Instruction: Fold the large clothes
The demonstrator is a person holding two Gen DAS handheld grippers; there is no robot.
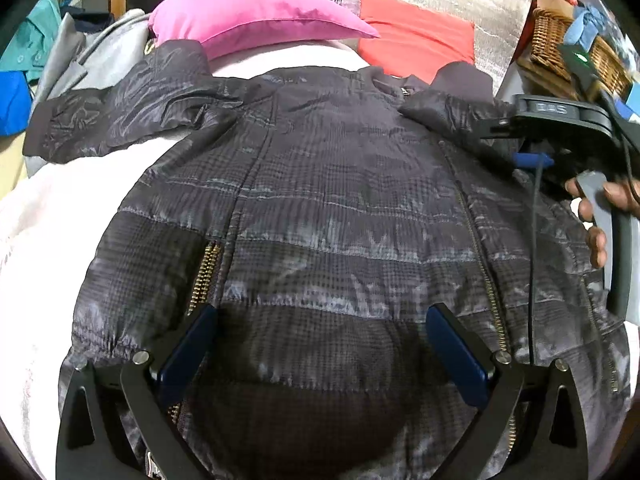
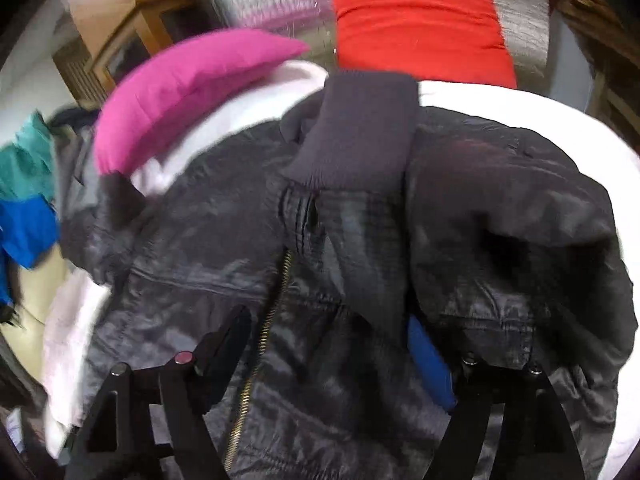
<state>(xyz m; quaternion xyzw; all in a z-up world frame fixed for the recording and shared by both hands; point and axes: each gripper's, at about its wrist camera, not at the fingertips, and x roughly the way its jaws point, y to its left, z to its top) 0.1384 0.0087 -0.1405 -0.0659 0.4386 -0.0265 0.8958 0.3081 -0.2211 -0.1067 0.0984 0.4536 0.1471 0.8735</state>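
Dark quilted jacket (image 1: 320, 208) spread front-up on a white-covered bed (image 1: 60, 208), both tongs apart above it.

The left tongs (image 1: 320, 344) hang over the jacket's lower front with blue pads (image 1: 188, 352) wide apart and nothing between them. The right tongs (image 2: 320, 344) also stand apart over the collar area near the gold zipper (image 2: 276, 308), one sleeve with its ribbed cuff (image 2: 356, 128) draped across the chest; its pads do not press the cloth. In the left wrist view a hand (image 1: 592, 216) grips the right tool's handle beside the jacket's edge. A pink pillow (image 1: 256, 24) and a red pillow (image 1: 416, 40) lie beyond the collar.
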